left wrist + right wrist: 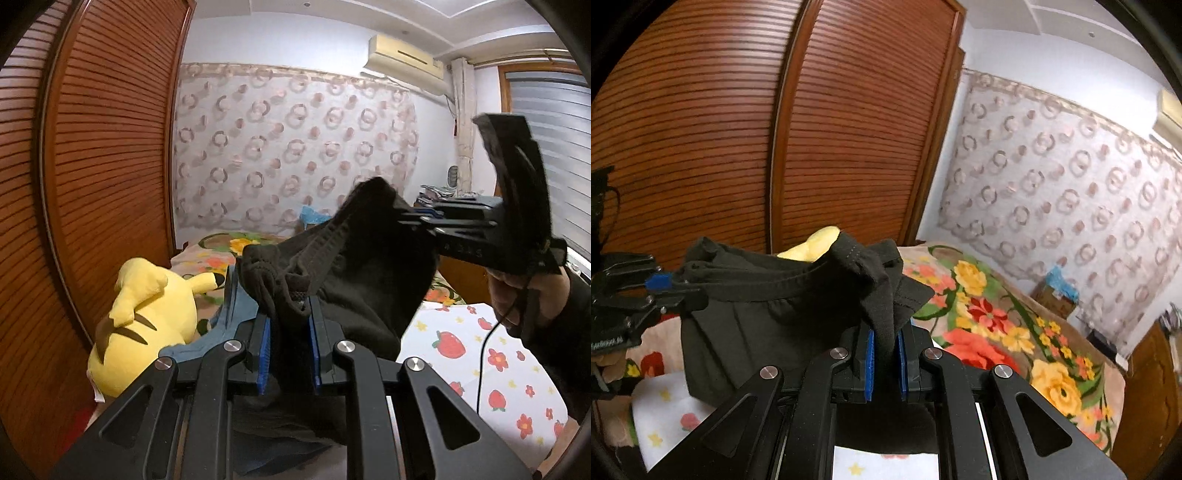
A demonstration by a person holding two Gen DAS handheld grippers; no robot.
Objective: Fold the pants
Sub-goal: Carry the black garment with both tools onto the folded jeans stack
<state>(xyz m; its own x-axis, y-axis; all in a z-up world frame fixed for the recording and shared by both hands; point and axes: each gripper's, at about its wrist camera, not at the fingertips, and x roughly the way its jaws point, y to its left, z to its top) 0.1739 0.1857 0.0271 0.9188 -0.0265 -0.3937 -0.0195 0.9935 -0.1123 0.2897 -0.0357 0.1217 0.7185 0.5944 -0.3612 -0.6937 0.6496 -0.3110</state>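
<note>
Left wrist view: left tool (290,325) pinching waistband of black fabric pants (351,280), lifted above bed (480,350); right tool (410,218) pinching other end.

Right wrist view: right tool (885,354) clamped on black fabric pants (768,314). Step: lifting, spreading. Next, likely: lay flat on bed.

Black pants (354,288) pinched between blue pads (263,354) on the black left claw (290,350) and right claw (885,354). Bright yellow plush toy (147,321) with dark brown stripes, beside a beige blanket (1001,332) printed with red, orange and yellow flowers and green leaves, and a white sheet (472,354) dotted with red strawberries and small yellow stars. Reddish-brown slatted wardrobe doors (757,129), pale curtain (295,147) patterned with pinkish rings.
</note>
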